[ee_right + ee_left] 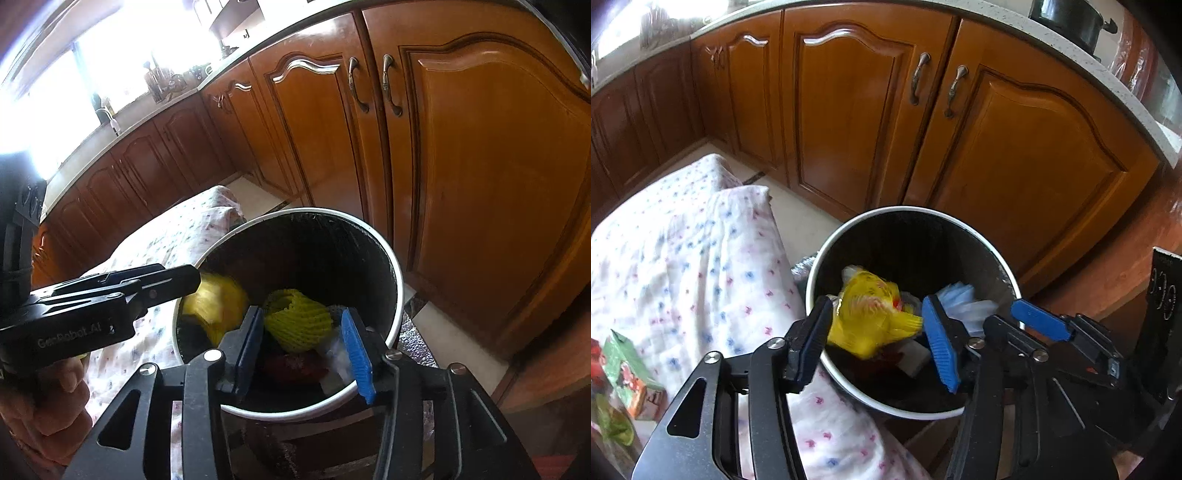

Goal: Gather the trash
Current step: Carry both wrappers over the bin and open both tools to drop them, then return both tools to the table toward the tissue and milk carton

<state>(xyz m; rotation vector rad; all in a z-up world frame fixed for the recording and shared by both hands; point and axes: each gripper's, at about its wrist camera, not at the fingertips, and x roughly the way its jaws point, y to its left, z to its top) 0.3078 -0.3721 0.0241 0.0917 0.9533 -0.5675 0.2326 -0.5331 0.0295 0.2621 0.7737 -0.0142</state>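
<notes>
Both grippers hang over the mouth of the bin (912, 218), a round dark container with a pale rim that stands on the floor between the wooden cabinets (849, 110) and a table draped in a flowered cloth (687, 258). The left gripper (879, 339) has its fingers spread apart, and a yellow wrapper (868, 314), blurred as though in motion, lies between and just below them inside the rim; nothing appears pinched, so it looks released into the bin. The right gripper (303, 343) is likewise released, its fingers standing wide on either side of a yellow foam net (297, 319) that sits among other scraps at the bottom, without visibly touching it. White plastic (964, 299) and something dark red also lie in the bin. The step in hand seems to be the drop: trash is going in, or has just gone in. On the cloth at the left edge of the left wrist view lies a green carton (631, 376) with other bright packaging beside it, which looks like trash not yet collected. The next move probably calls for lifting both grippers clear of the rim without catching it, then turning the left one toward that packaging and closing on one piece squarely.
</notes>
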